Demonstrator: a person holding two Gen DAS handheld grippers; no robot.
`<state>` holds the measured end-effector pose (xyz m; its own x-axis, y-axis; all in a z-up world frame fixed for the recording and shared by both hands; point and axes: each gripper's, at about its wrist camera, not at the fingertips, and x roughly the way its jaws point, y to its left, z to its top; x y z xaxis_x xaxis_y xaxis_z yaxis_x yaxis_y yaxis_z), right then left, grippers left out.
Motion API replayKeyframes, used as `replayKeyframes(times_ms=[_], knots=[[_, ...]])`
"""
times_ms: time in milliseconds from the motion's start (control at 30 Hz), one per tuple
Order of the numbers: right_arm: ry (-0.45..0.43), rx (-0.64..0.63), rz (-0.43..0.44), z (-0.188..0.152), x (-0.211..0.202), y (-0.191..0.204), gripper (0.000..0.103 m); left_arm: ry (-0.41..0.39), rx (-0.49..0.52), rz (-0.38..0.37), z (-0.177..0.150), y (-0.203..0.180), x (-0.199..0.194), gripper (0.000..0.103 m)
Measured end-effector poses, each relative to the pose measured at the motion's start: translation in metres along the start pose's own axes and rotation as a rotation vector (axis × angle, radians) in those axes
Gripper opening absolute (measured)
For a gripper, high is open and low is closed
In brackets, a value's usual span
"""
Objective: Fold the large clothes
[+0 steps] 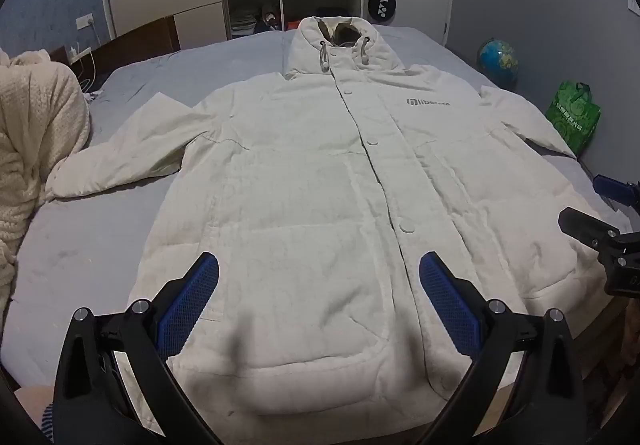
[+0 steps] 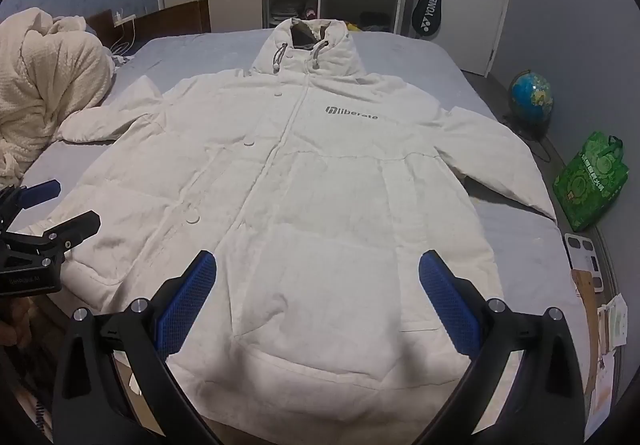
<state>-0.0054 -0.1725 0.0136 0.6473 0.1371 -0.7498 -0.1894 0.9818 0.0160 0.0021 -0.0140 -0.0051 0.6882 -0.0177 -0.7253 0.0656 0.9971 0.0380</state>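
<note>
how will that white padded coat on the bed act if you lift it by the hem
The white padded coat will probably sag and drape, since it lies limp with soft creases. Its quilted panels look puffy, so likely light for its bulk. Spread sleeves would probably dangle and drag over the grey bedsheet.
</note>
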Motion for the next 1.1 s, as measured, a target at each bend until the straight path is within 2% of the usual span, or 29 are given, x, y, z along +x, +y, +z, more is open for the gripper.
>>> replayKeyframes(times_ms=[233, 433, 567, 667, 833, 967, 1100], knots=[[-0.018, -0.011, 0.007, 0.001, -0.005, 0.003, 0.097, -0.014, 0.023, 0.002, 0.006, -0.007, -0.006, 0.097], [-0.022, 0.015, 0.009, 0.003, -0.010, -0.002, 0.097, -0.066, 0.047, 0.005, 0.011, -0.014, -0.022, 0.097], [-0.039, 0.028, 0.006, 0.003, -0.015, -0.006, 0.097, -0.042, 0.052, 0.002, 0.004, -0.014, -0.018, 0.097], [-0.015, 0.039, 0.008, 0.001, -0.013, -0.007, 0.097, -0.050, 0.031, -0.004, 0.005, -0.012, -0.018, 0.097], [-0.050, 0.031, 0.018, 0.004, -0.018, -0.004, 0.097, -0.036, 0.035, 0.000, 0.004, -0.012, -0.011, 0.097], [-0.019, 0.029, 0.020, 0.001, -0.006, -0.002, 0.097, -0.031, 0.028, -0.012, 0.003, -0.010, -0.008, 0.097], [-0.026, 0.034, 0.038, 0.001, -0.004, -0.003, 0.097, -0.038, 0.026, -0.007, 0.005, -0.010, -0.005, 0.097]])
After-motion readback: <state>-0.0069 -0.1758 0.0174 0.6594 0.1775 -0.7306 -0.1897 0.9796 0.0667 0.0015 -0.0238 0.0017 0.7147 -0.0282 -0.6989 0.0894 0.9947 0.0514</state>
